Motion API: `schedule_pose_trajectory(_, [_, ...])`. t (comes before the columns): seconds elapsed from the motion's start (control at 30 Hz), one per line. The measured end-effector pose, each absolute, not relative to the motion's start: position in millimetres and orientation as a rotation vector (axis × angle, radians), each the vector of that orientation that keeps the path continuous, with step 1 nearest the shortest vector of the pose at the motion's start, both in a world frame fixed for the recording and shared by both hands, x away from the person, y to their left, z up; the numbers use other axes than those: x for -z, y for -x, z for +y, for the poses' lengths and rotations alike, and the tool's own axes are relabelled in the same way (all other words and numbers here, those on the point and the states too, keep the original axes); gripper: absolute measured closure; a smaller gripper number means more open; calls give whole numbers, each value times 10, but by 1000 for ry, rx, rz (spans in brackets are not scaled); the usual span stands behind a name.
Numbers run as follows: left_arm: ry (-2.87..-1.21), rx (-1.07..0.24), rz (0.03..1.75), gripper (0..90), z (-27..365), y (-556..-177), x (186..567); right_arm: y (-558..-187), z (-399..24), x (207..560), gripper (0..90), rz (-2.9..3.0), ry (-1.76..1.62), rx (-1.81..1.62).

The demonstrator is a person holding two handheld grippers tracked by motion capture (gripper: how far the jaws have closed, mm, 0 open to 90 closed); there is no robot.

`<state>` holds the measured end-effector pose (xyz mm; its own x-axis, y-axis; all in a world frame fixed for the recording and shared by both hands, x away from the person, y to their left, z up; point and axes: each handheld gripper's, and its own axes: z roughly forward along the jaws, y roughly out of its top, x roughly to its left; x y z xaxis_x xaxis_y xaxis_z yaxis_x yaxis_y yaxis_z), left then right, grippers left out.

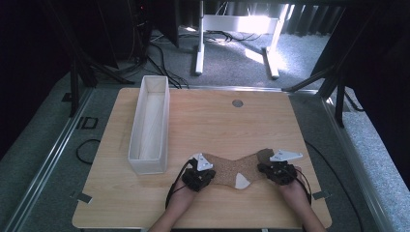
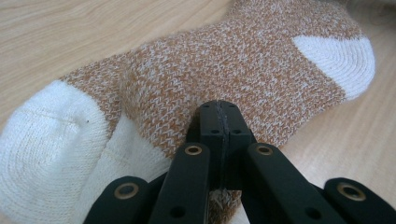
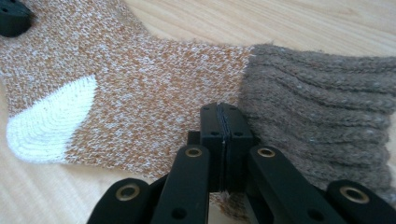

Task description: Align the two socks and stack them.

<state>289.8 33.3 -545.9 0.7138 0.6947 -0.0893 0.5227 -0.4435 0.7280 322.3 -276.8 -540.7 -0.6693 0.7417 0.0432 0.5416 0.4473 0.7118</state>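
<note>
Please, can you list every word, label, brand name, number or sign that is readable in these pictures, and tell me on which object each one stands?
There are none: no readable text in any view.
The brown-and-white knitted sock carries no label or print.
The long white fabric box has plain walls.
The light wooden table has no markings, only a small round grey cap.
The black grippers' jaws show brass rivets, no writing.
</note>
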Motion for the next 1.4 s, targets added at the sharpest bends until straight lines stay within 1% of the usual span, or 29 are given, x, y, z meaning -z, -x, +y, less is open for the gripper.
schedule_pose_trajectory(0.63, [-2133, -288, 917, 900, 303, -2609, 5480, -2963, -2821, 5411, 891, 2445, -1064, -1047])
schedule_pose_trajectory(1.1, [-2139, -279, 906, 900, 274, -2486, 5477, -2826, -2883, 5433, 891, 2433, -1073, -1079])
schedule_pose_trajectory(1.27, [-2120, -233, 902, 900, 300, -2489, 5465, -2832, -2881, 5434, 890, 2432, -1082, -1083])
schedule_pose_trajectory(1.33, [-2116, -199, 897, 864, 315, -2500, 5403, -2835, -2882, 5436, 891, 2430, -1084, -1088])
schedule_pose_trajectory(1.37, [-2108, -212, 891, 854, 328, -2497, 5352, -2835, -2882, 5437, 891, 2430, -1084, -1089])
schedule_pose_trajectory(1.4, [-2099, -218, 885, 825, 347, -2500, 5293, -2837, -2883, 5437, 891, 2431, -1084, -1088])
